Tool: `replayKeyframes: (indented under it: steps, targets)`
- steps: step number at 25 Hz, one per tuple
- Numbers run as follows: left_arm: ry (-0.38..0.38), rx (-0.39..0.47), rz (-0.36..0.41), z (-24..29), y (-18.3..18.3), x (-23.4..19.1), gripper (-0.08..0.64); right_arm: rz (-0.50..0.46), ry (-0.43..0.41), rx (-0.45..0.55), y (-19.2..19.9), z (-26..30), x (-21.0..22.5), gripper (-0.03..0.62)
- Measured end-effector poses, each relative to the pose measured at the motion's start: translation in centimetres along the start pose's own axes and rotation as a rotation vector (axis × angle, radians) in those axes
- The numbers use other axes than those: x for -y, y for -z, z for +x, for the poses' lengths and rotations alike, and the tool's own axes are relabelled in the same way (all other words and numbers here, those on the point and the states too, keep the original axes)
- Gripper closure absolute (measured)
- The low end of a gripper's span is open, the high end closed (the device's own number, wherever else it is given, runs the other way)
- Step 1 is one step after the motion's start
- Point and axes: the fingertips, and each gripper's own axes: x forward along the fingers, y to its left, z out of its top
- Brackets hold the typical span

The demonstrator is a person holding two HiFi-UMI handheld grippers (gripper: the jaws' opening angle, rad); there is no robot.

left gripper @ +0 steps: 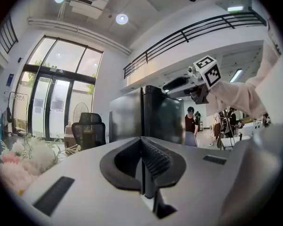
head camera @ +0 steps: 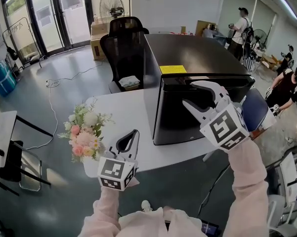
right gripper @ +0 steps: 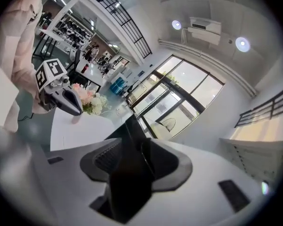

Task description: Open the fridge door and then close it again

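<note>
A black mini fridge (head camera: 188, 53) stands on the white table (head camera: 133, 107), its door (head camera: 178, 117) facing me and looking shut or nearly so. My right gripper (head camera: 197, 97) is at the door's top edge, jaws wide apart. In the right gripper view a dark slab, the door's edge (right gripper: 127, 173), sits between the spread pads; I see no squeeze on it. My left gripper (head camera: 133, 135) hovers over the table's near edge, left of the fridge, shut and empty. The left gripper view shows those jaws (left gripper: 142, 149) closed, with the fridge (left gripper: 155, 114) ahead.
A bouquet of pink and white flowers (head camera: 86, 132) stands on the table just left of my left gripper. A black office chair (head camera: 121, 43) is behind the table. Several people (head camera: 242, 28) stand at the far right. A chair (head camera: 254, 110) sits right of the fridge.
</note>
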Motion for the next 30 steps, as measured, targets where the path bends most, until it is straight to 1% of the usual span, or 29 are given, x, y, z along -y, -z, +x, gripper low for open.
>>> replayKeyframes:
  steps: [4,11,16,17,18,19,22,27,30]
  targets:
    - [0.006,0.004,0.017,0.4,-0.3,-0.4,0.549,-0.090,-0.025,-0.074,0.7,0.9,0.1,0.411]
    - [0.020,0.001,0.020,0.8,-0.2,-0.7,0.549,-0.165,-0.083,-0.169,1.4,2.0,0.2,0.430]
    - [0.028,0.003,0.017,1.2,-0.1,-0.9,0.549,-0.254,-0.107,-0.255,1.6,2.2,-0.2,0.431]
    - [0.031,0.003,0.015,1.2,-0.1,-0.9,0.549,-0.260,-0.109,-0.269,1.6,2.4,-0.5,0.437]
    - [0.033,0.003,0.014,1.2,0.0,-0.9,0.549,-0.255,-0.107,-0.278,1.6,2.5,-0.7,0.420]
    - [0.034,0.002,0.012,1.2,0.1,-0.9,0.549,-0.244,-0.100,-0.280,1.7,2.6,-0.8,0.434]
    - [0.037,-0.002,0.010,1.3,0.3,-1.0,0.549,-0.219,-0.092,-0.262,1.8,2.7,-0.8,0.445]
    - [0.042,-0.007,0.006,1.6,0.7,-0.8,0.549,-0.245,-0.084,-0.292,1.9,2.7,-0.6,0.445]
    - [0.048,-0.013,0.006,1.6,1.0,-0.6,0.549,-0.238,-0.074,-0.299,1.9,2.7,-0.7,0.448]
